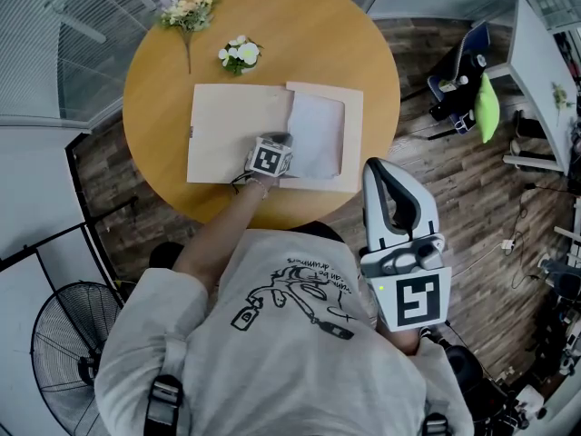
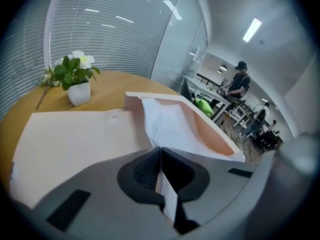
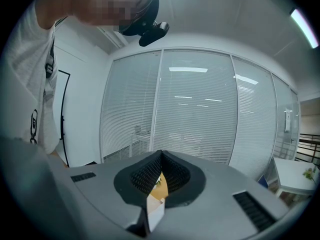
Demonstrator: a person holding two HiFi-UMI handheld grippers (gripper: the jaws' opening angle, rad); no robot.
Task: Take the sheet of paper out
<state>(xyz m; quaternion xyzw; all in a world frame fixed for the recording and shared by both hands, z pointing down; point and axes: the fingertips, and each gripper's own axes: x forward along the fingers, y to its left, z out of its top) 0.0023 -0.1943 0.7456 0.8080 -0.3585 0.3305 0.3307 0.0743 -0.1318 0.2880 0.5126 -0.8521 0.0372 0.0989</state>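
— So, how does the sheet of paper (image 2: 170, 126) look?
— White, a little rumpled, lying in the right half of the open beige folder (image 1: 231, 130).
— And the claws?
— The left gripper (image 2: 160, 151) pinches its near edge. The right gripper (image 3: 160, 156) is pressed together on nothing, well apart from the folder.

head view looks steeply down on the table (image 1: 300, 25); left gripper view skims it closely.

We note: folder (image 1: 227, 125) open on the counter (image 1: 163, 80), sheet (image 1: 318, 134) in its right half. Potted plant (image 1: 240, 54) behind the folder; flower sprig (image 1: 187, 12) left of it, by the far rim.
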